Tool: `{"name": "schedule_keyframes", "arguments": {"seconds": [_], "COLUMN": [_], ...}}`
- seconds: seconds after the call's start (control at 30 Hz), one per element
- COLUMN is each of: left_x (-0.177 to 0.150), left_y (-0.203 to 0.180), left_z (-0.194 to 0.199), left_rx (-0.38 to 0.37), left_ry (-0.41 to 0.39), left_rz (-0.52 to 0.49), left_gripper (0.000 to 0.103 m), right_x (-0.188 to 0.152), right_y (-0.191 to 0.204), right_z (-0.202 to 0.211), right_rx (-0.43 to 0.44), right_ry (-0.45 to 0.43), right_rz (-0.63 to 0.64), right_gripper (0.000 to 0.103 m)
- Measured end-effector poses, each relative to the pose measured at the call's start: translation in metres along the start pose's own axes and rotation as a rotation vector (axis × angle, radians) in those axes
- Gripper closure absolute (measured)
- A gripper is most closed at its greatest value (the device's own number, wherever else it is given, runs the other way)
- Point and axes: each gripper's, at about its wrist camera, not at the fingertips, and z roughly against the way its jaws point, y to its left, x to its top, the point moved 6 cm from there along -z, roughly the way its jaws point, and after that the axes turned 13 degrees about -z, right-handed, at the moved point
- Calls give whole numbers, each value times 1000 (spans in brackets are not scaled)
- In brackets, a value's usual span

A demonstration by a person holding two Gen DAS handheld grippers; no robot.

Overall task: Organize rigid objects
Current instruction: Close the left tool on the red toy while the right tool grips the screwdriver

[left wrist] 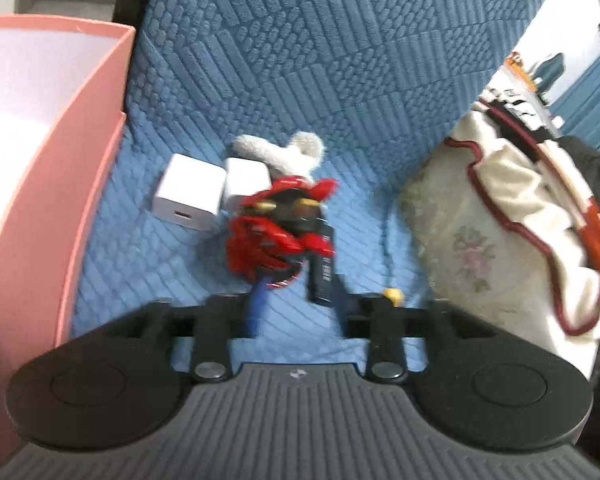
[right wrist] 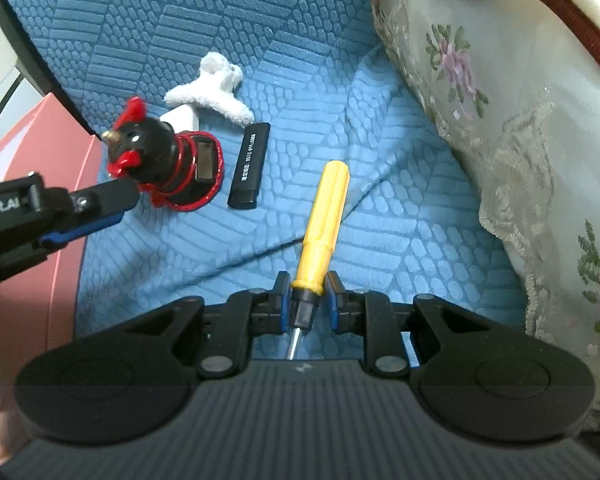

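Note:
A black and red rooster figure stands on the blue sofa seat. My left gripper is open, with its fingers on either side of the figure; it also shows in the right wrist view, reaching the figure from the left. A black lighter lies right of the figure. My right gripper has its fingers around the collar of a yellow-handled screwdriver that rests on the seat. Two white charger cubes and a white fluffy hair claw lie behind the figure.
A pink box stands at the left edge of the seat. A floral embroidered cushion with a red-trimmed cover fills the right side. The blue quilted sofa back rises behind the objects.

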Motion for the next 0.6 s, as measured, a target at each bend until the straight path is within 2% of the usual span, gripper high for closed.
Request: {"name": "schedule_keyframes", "arguments": {"seconds": [0.03,0.2,0.4,0.6], "left_x": [0,5,10,15], "left_y": [1,-3,-3,-2], "left_z": [-1,-15,-28,-37], "left_rx": [18,42,123,136], "left_ry": [-7,-6,-18,-41], "left_rz": [-9,-87,-178,-196], "left_gripper": [39,39,38,38], "right_x": [0,-2,-5,-4], "right_y": [-1,-1,3,5], "right_z": [0,-2,-8,-10], "right_rx": [-1,-14,-55,-74], "right_ry": [-1,-9,-10,-22], "right_rz": [-2,5,43,84], "right_gripper": [80,77,76,77]}}
